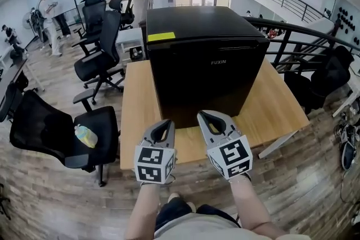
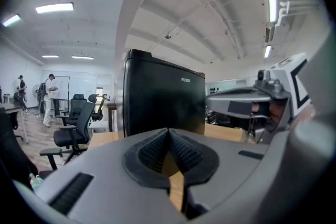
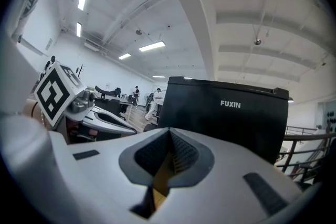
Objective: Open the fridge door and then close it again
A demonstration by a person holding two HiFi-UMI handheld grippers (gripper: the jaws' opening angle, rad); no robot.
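Left gripper [image 1: 164,122] – grey moulded plastic shell, black ribbed rubber pads [image 2: 152,150]. Jaws clenched tip to tip, nothing between them. Marker cube at its rear, just ahead of the wrist.

Right gripper [image 1: 202,115] – same build, pads [image 3: 184,152] also pressed together at the tips, empty. The two sit side by side, close but apart, over the near edge of the light wooden rectangular table [image 1: 138,115], both aimed roughly level at the fridge front.

Matte black boxy compact fridge [image 1: 202,59] stands upright on the table, towards its far side, near the grippers but touching neither. Door shut, flush with the body. The door face with the small white FUXIN lettering points straight at the person. Shape is close to a cube, so no clear long axis; the top is flat, with a yellow rectangular sticker [image 1: 161,37] near its front left corner.

Left of the table: black mesh office chair [image 1: 62,132] with a pale plastic bottle [image 1: 85,135] lying on the seat. Right, behind: dark metal railing [image 1: 298,36].
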